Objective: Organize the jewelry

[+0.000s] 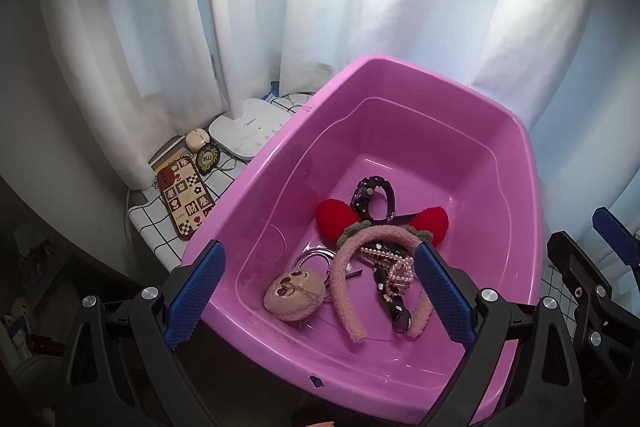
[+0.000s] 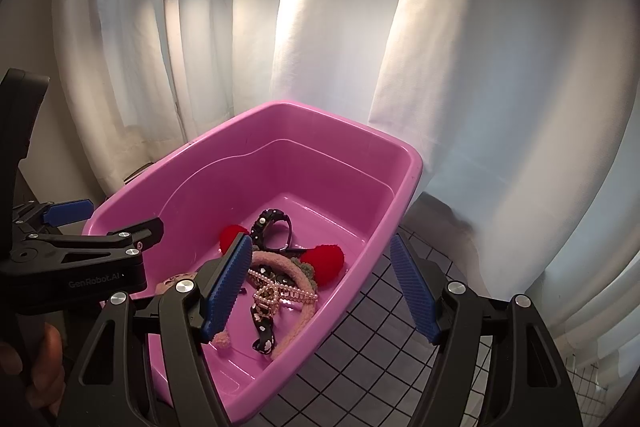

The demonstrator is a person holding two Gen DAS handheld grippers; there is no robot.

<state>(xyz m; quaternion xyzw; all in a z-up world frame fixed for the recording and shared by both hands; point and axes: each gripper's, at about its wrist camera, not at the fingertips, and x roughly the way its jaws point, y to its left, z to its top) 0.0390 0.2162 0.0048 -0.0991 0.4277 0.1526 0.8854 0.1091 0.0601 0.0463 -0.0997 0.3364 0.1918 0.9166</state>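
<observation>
A pink plastic tub (image 1: 516,163) (image 2: 400,163) holds a heap of accessories: a fuzzy pink headband (image 1: 348,291) (image 2: 292,269), a red-eared headband (image 1: 334,217) (image 2: 324,261), a black studded band (image 1: 366,195) (image 2: 266,223), a pearl strand (image 1: 396,267) (image 2: 280,293), a black floral ribbon (image 1: 398,311) (image 2: 264,335) and a beige plush face clip (image 1: 294,293) (image 2: 172,283). My left gripper (image 1: 320,295) is open and empty above the tub's near side. My right gripper (image 2: 320,293) is open and empty, straddling the tub's right rim.
The tub sits on a white grid-patterned tablecloth (image 1: 152,215) (image 2: 372,339). To the left lie a patterned phone case (image 1: 184,201), a small badge (image 1: 208,157), an earbud case (image 1: 196,139) and a white lamp base (image 1: 250,131). White curtains (image 1: 360,7) hang behind.
</observation>
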